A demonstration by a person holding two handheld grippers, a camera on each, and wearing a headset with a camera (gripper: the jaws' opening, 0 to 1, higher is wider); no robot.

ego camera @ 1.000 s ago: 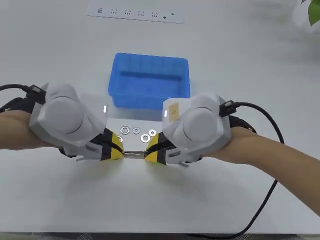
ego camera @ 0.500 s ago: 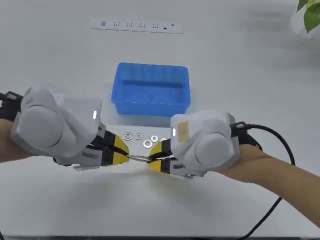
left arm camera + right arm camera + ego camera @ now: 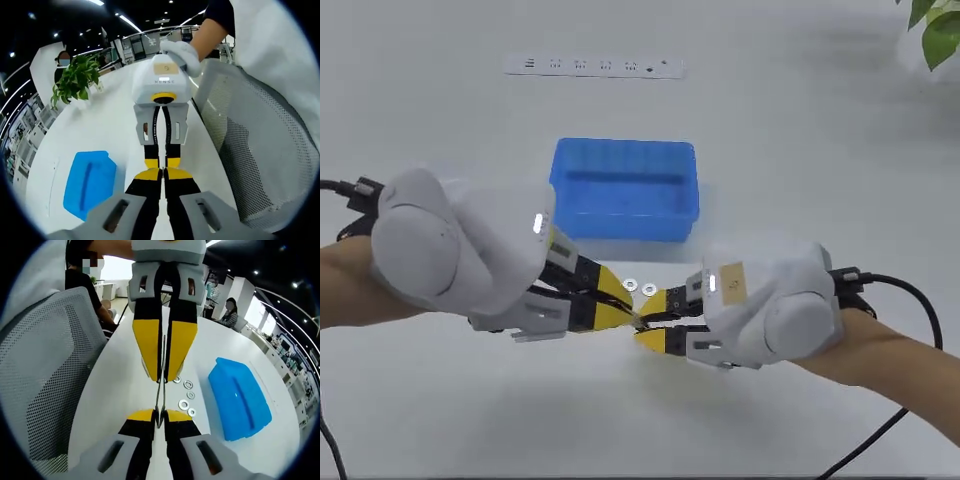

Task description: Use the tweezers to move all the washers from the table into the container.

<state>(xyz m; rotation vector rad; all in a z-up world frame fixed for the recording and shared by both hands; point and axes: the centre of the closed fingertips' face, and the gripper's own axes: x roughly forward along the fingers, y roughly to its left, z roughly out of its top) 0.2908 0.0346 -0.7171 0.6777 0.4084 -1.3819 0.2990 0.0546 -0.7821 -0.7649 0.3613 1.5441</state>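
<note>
Thin metal tweezers span the short gap between my two grippers, above the white table. My left gripper is shut on one end. Facing it tip to tip, my right gripper is shut on the other end. Several small silver washers lie on the table just beyond the tips, some hidden by the jaws. The blue rectangular container stands behind them, open and with nothing seen inside.
A white power strip lies at the table's far edge. A green plant stands at the far right corner. A mesh office chair sits by the table's near side. A black cable trails from the right gripper.
Both grippers, still holding the tweezers between them, have lifted off the table and tilted, tips closer together. They now cover some washers.
</note>
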